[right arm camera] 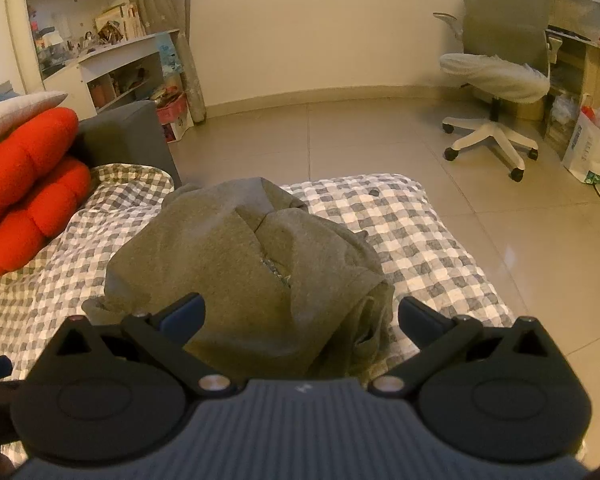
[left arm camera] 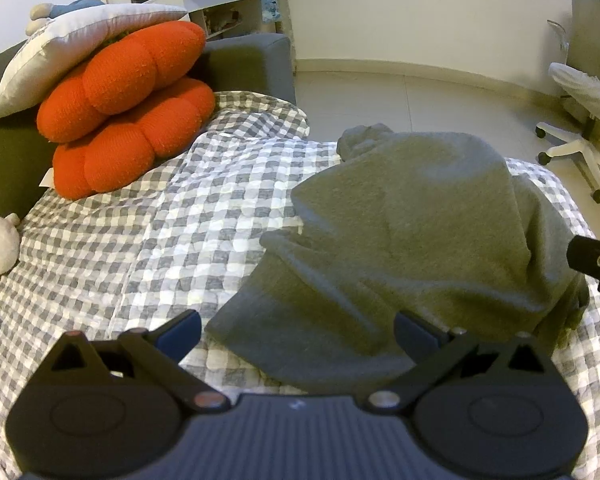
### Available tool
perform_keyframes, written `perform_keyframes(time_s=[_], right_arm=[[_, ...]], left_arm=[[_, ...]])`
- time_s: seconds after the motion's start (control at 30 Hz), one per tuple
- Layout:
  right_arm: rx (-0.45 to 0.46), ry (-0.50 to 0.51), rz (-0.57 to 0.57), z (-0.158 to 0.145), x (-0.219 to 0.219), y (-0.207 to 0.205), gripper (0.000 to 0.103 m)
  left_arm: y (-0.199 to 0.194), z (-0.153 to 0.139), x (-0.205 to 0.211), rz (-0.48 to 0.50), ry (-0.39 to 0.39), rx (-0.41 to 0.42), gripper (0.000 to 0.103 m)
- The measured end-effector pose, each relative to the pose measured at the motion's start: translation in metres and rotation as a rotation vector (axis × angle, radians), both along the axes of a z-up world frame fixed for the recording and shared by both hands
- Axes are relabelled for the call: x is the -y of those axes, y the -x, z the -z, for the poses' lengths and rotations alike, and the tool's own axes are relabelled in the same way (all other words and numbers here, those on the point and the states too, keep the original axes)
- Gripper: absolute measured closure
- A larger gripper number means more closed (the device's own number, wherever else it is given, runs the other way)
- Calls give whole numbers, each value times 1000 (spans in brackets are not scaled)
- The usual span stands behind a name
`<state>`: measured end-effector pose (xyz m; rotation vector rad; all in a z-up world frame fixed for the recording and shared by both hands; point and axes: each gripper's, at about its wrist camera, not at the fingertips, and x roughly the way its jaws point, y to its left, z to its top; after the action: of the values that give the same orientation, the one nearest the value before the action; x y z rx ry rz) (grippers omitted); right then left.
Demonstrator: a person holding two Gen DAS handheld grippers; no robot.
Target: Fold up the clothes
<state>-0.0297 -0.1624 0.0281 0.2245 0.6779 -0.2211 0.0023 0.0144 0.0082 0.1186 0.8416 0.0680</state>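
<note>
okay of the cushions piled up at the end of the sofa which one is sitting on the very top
The white pillow is on top. It lies tilted over the upper of the two orange cushions, which are stacked one on the other on the checked cover.

Garment [right arm camera: 236,264] on the quilt [right arm camera: 416,248], stacked cushions [left arm camera: 124,112] to its left, office chair [right arm camera: 496,68] beyond right.
</note>
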Motion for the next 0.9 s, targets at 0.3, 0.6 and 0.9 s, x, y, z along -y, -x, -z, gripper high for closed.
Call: perform_keyframes(time_s=[0.3,0.6,0.9], right_arm=[[-3,-9,3,1,3,1,0],[-6,-13,1,1,4,1,0],[-9,-17,-1,2,4,0,0]], left_arm=[[1,1,1,9,-7,-2,1],[1,2,1,13,-12,-3,1],[1,2,1,15,-13,-3,1]])
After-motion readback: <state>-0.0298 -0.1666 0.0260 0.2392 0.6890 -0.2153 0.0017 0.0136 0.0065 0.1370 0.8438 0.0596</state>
